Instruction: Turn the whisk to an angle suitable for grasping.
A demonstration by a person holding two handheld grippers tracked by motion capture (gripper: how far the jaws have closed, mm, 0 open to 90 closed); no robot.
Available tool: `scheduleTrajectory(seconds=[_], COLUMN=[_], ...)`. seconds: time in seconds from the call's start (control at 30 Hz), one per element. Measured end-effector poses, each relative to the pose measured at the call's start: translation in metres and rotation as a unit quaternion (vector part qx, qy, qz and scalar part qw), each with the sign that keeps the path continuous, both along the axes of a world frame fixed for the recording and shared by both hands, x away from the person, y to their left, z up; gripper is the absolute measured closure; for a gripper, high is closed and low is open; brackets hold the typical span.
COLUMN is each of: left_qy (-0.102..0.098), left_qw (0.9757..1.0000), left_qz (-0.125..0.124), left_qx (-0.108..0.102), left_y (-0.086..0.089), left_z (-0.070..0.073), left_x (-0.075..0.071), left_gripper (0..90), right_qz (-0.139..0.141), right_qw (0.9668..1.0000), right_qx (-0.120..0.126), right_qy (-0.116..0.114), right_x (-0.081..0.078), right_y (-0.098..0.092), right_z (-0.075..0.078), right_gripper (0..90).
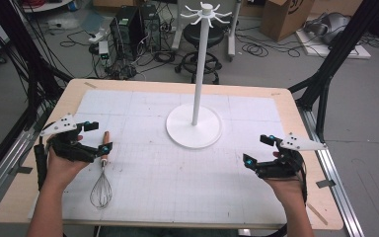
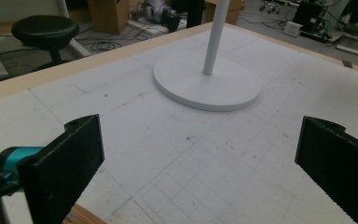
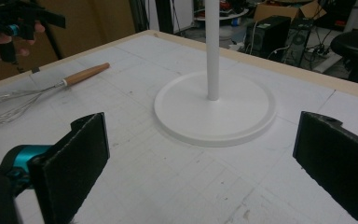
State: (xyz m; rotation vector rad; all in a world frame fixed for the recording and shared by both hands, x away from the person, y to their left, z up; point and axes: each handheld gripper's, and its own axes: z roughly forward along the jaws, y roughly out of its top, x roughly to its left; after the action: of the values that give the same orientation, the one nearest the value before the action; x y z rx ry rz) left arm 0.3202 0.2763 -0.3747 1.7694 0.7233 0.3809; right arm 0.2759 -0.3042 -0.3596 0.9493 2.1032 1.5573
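A wire whisk (image 1: 102,182) with a wooden handle (image 1: 105,140) lies on the white gridded mat (image 1: 177,182) at the left; the right gripper view shows the whisk (image 3: 32,95) too. A white stand (image 1: 194,126) with a round base, a tall pole and hook arms on top is at the centre. My left gripper (image 1: 98,137) hovers open just left of and above the whisk handle. Over the mat's right side my right gripper (image 1: 258,149) is open with empty jaws. Both sets of jaws point toward the stand base (image 2: 207,86) (image 3: 214,114).
The wooden table (image 1: 296,98) carries the mat. Beyond its far edge are a black stool (image 1: 202,37), computer towers (image 1: 133,27), cables and cardboard boxes (image 1: 286,17). Black frame legs (image 1: 325,74) stand at both sides.
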Motion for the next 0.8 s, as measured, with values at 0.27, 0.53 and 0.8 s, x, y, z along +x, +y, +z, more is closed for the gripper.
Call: scheduleTrajectory(seconds=[0.27,0.53,0.8], left_qy=[0.003,0.018,0.063], left_qw=[1.0000,0.9989,0.9924], left_qz=[0.005,0.041,0.083], left_qx=[0.005,0.010,0.066], left_y=[-0.001,0.002,0.001], left_z=[-0.001,-0.004,-0.015], left_x=[0.001,0.006,0.016], left_gripper=[1.6,1.7,1.7], right_qz=[-0.006,-0.008,-0.016], right_qw=[1.0000,0.9999,0.9998], right_qx=[0.001,-0.010,-0.010], right_qy=[-0.002,0.001,0.010], right_x=[-0.003,-0.006,-0.005], right_y=[-0.004,-0.003,-0.007], right_z=[0.001,-0.002,-0.007], right_gripper=[2.6,2.5,2.6])
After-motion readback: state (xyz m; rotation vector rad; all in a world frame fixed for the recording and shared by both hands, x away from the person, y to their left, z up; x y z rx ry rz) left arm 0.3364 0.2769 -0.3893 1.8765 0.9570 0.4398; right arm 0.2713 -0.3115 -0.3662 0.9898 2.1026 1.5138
